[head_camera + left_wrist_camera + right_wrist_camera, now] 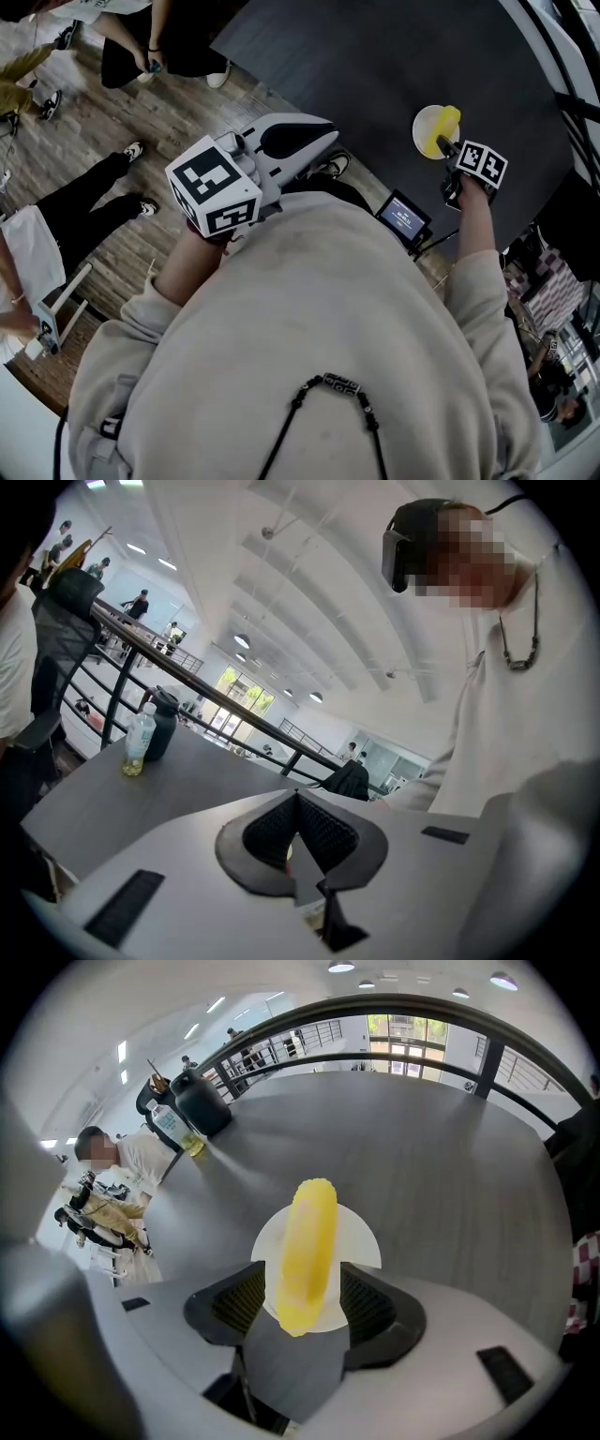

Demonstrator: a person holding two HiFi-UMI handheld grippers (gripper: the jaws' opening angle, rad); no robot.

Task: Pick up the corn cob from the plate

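Right claw: clamped on the corn cob, one dark ribbed pad against each side of the cob's near half
Corn cob: yellow, lengthwise between the jaws and over the plate; its far tip passes the plate's far rim and its near end passes the near rim
Plate: white, round, flat on the dark grey table
Head view: right claw reaches to the plate, with the cob at the plate's right edge
Left claw: jaws together, nothing between them, well apart from the plate, raised close to the person's chest
Beyond the plate: a clear bottle and a dark flask side by side near the table's far left edge
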